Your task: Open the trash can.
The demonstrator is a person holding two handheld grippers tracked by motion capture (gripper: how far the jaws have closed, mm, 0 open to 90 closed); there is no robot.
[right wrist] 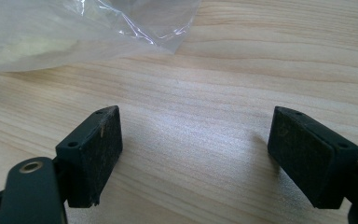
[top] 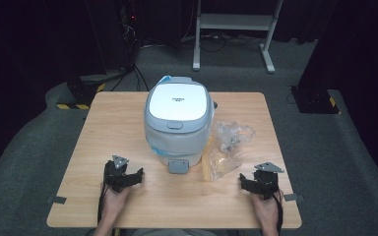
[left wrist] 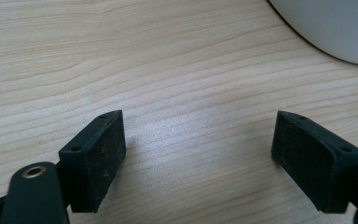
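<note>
On table (top: 128,128): rice cooker (top: 178,115) centre; plastic bag (top: 226,147) beside; both hand-held grippers empty.

Table (top: 128,206): light wood-grain top, square, rounded corners. Floor (top: 354,162): grey carpet, lit around the table, falling into darkness at the edges. Rear: white metal frame stand (top: 234,22) on two feet; tangled black cables (top: 128,34). Yellow-and-black hazard tape (top: 71,105) at left. Surroundings: dark, black drapes or walls.
</note>
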